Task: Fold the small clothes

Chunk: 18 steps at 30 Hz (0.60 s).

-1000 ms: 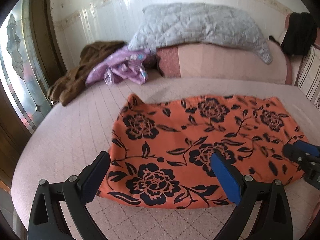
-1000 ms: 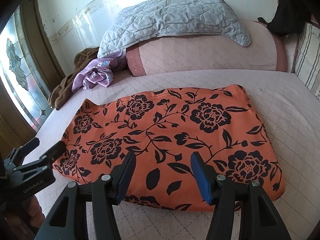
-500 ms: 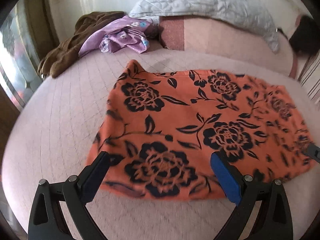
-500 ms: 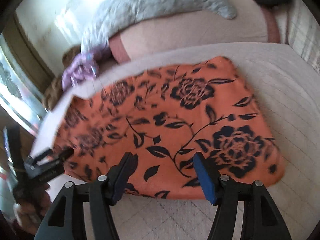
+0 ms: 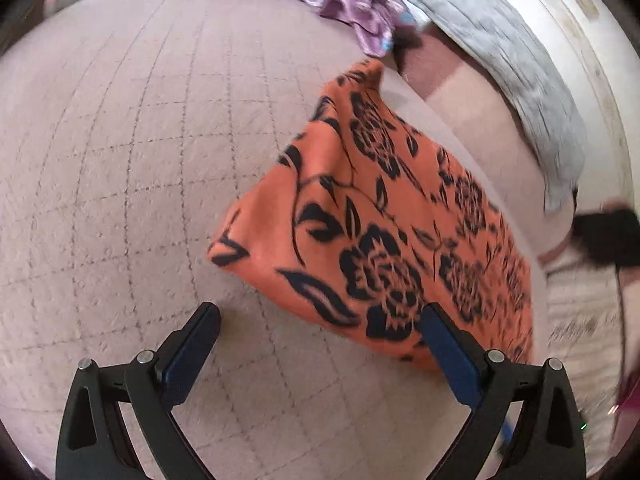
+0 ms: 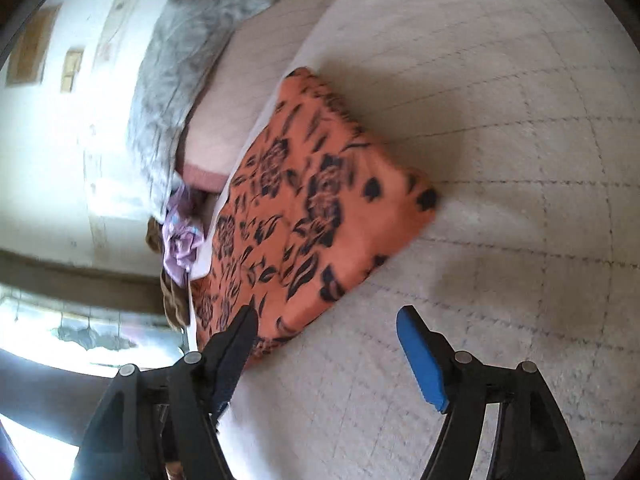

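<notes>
An orange cloth with black flowers (image 5: 376, 236) lies folded flat on a pink quilted bed (image 5: 132, 168). My left gripper (image 5: 318, 314) hangs open over the cloth's near left corner, its right finger above the near edge. In the right wrist view the same orange cloth (image 6: 320, 216) lies tilted across the frame. My right gripper (image 6: 326, 316) is open and its jaws are opening wider; nothing is between them. Its left finger is over the cloth's near edge and its right finger (image 6: 420, 354) is over bare bedding.
A grey quilted pillow (image 5: 516, 72) rests on a pink bolster (image 5: 476, 128) at the head of the bed. A purple garment (image 5: 352, 8) and a brown one lie beside it. A dark item (image 5: 608, 236) sits at the right. A window (image 6: 76, 332) is at the left.
Both grippers have rolled strongly and sunk towards the cloth's outer corners, the left to the left end, the right to the right end. The right jaws have widened. The cloth has stayed flat.
</notes>
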### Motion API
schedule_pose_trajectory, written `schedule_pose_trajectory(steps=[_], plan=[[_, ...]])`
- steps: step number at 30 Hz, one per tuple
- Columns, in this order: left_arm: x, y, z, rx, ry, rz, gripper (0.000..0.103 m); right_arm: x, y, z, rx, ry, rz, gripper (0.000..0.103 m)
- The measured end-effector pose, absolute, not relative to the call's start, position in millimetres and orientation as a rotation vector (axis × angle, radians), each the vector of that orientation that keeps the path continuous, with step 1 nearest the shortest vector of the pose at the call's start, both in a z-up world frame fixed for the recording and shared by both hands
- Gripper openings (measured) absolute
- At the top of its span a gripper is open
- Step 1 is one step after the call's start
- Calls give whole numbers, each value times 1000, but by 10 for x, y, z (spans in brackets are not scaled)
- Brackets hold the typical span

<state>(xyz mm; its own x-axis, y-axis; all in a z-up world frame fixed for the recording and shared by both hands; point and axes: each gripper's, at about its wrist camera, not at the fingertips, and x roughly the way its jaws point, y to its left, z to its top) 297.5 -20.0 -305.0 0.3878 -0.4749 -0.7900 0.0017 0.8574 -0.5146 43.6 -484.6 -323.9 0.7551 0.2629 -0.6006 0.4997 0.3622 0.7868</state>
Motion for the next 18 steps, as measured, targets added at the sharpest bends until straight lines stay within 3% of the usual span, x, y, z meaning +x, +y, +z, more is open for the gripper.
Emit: schedule_pose_trajectory(steps=[5,9,18], plan=[[3047,-296,-3052,-462,1101,-267,92,597,-4915,-3396,1308,725,-179,76],[3126,-331,-3054,-424,1077,-222,68,750,-4938,-3408,1308,685,-208,76],[3213,-420,-3005,-399,1016,-192,62,973,-5063,-3452,1314,590,-227,76]])
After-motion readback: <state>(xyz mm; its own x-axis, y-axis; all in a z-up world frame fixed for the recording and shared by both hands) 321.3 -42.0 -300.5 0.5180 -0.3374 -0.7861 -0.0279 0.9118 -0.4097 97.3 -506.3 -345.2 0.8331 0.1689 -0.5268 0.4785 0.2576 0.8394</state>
